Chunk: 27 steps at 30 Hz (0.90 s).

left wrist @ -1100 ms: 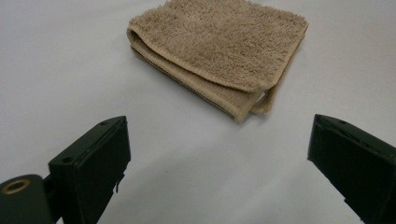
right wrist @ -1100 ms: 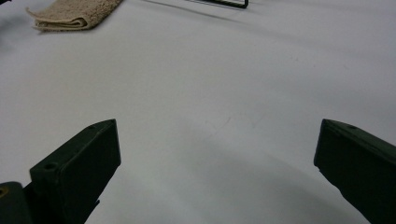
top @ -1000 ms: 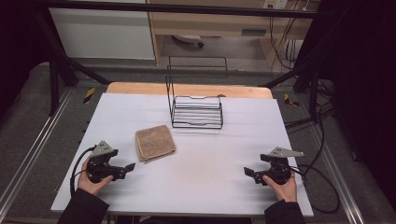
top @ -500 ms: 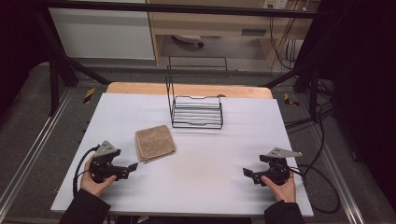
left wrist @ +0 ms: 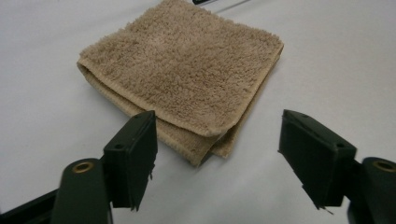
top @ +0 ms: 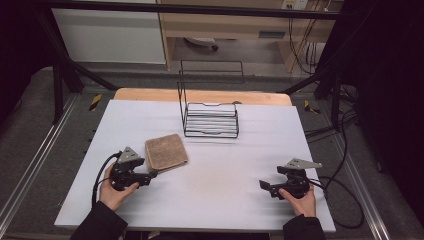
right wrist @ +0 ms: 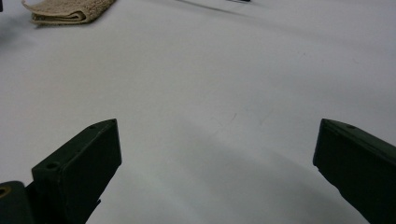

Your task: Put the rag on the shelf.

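Beside the folded towel (top: pixel 166 152), which is lying in front of the wire rack (top: pixel 210 119), you are bringing your left gripper (top: pixel 151 174) up to its near corner. Its jaws have just been closing, though nothing is pinched yet. Your right gripper (top: pixel 263 184) is resting released, well apart from the towel.

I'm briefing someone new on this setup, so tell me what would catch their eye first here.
First, the folded tan towel lying left of centre on the white table, with the left gripper right at its near corner; its jaws have just been closing, with the corner between them but not yet pinched. Next, the black wire rack standing at the table's far middle. The right gripper rests open at the near right, apart from both.
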Available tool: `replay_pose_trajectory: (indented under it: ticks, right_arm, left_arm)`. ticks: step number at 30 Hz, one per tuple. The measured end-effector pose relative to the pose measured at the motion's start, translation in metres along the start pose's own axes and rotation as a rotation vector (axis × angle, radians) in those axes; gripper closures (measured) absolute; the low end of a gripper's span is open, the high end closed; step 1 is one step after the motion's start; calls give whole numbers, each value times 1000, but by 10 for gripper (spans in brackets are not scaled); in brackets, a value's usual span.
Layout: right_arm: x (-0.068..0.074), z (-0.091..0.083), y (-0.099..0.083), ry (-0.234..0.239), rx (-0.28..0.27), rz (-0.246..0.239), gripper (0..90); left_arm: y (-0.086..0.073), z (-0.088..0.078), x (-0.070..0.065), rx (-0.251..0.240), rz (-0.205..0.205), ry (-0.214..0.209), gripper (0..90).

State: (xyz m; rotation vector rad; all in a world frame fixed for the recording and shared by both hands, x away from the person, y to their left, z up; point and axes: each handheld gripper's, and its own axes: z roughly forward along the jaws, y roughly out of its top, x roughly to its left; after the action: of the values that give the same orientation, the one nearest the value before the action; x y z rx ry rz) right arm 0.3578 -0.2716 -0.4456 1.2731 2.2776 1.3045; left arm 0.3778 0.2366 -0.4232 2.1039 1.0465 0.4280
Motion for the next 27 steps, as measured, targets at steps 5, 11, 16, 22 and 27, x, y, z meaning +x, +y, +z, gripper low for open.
replay_pose_trajectory:
  ticks: [5,11,16,22,27]
  right_arm:
    - [0,1,0,-1,2,0,17]
    - [0,2,0,1,6,-2,18]
    - [0,2,0,1,8,-3,18]
    - [0,2,0,2,10,-2,18]
    - [0,2,0,3,8,-4,19]
  left_arm:
    - [3,13,-1,43,-1,-6,442]
    - [3,25,-4,78,24,15,501]
    - [2,29,-3,82,17,19,545]
    - [2,32,-2,83,-5,23,601]
    - [3,34,-2,82,-4,36,663]
